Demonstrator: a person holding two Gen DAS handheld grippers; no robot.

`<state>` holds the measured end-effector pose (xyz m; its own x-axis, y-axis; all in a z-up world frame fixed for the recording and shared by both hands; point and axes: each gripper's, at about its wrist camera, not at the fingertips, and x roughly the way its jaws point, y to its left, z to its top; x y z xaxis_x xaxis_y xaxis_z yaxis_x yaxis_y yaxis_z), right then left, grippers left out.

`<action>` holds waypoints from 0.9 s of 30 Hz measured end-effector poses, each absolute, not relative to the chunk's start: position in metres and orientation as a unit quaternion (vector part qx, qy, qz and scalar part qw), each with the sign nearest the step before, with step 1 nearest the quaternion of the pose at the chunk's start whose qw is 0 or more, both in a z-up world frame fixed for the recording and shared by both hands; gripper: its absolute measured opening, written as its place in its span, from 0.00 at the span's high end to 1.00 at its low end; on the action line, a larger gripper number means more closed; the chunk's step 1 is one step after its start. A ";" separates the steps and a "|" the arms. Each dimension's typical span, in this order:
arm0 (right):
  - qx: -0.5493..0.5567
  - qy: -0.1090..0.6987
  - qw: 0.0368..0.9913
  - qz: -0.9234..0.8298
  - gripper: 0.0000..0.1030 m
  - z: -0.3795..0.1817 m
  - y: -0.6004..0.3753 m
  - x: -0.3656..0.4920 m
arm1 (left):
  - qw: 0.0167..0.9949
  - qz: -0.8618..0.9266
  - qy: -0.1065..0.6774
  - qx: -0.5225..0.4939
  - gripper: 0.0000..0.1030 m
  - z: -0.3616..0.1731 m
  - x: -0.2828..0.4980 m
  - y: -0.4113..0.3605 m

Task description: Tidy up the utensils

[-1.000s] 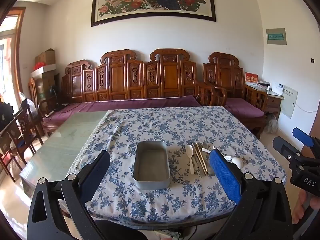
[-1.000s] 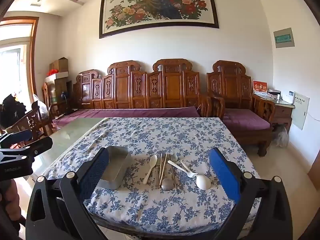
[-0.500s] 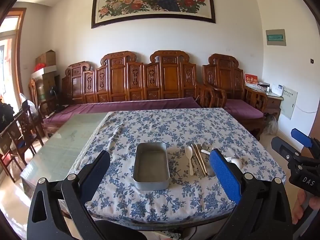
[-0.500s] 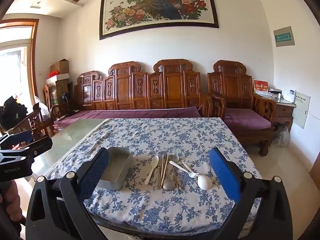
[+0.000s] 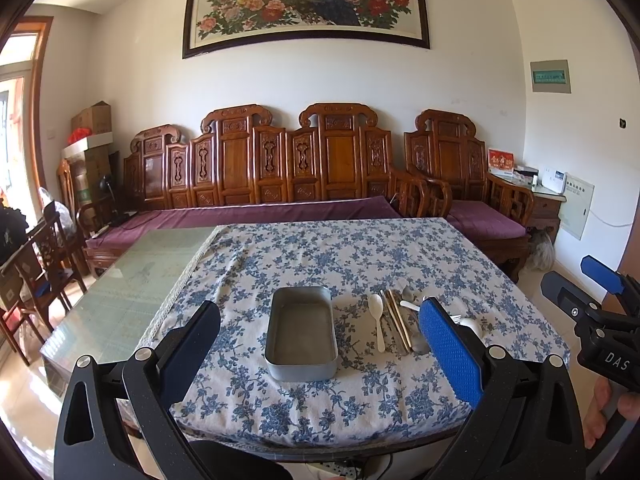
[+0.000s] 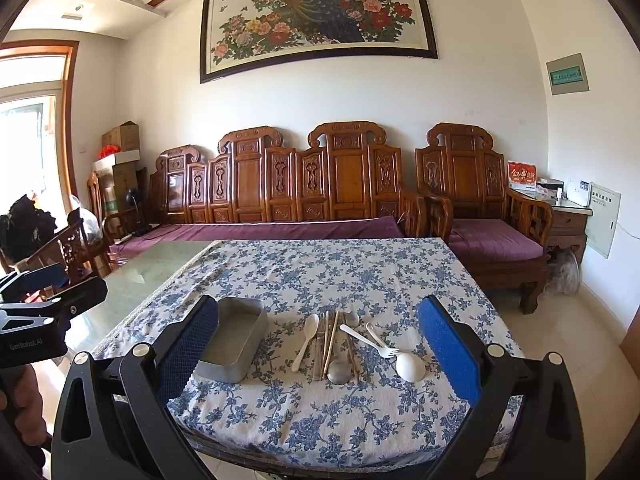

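Step judged as the start: nothing gripped yet. Left claw (image 5: pixel 316 350) and right claw (image 6: pixel 318 346) are held apart, off the surface (image 6: pixel 360 268). Metal tin (image 6: pixel 234 344) sits empty; utensils (image 6: pixel 334 340) lie loose at its 3 o'clock. Next move calls for lowering onto one utensil.

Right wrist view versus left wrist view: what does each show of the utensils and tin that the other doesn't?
Only the right wrist view shows the white plastic fork whole, plus the white ladle-like spoon and metal spoon bowl unobstructed. Only the left wrist view looks straight into the metal tin, showing it empty; there its own blue pad covers the pile's right side. Both show the tin left of the utensils, the white spoon, and the floral tablecloth. Both jaws stand open, holding nothing.
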<state>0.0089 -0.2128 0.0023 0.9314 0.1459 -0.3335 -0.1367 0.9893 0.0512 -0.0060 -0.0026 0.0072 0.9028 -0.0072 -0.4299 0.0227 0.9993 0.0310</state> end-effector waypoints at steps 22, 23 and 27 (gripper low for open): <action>0.014 0.169 0.983 0.071 0.02 0.002 -0.212 0.008 | 0.976 -0.009 0.216 0.013 0.06 0.013 -0.009 -0.003; 0.014 0.169 0.983 0.071 0.02 0.002 -0.212 0.008 | 0.976 -0.009 0.216 0.013 0.06 0.014 -0.008 -0.003; 0.014 0.169 0.983 0.071 0.02 0.002 -0.212 0.008 | 0.976 -0.009 0.216 0.013 0.06 0.013 -0.009 -0.002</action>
<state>0.0077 -0.2123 0.0023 0.9328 0.1452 -0.3298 -0.1354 0.9894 0.0526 -0.0087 -0.0023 0.0130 0.9063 -0.0120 -0.4225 0.0229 0.9995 0.0208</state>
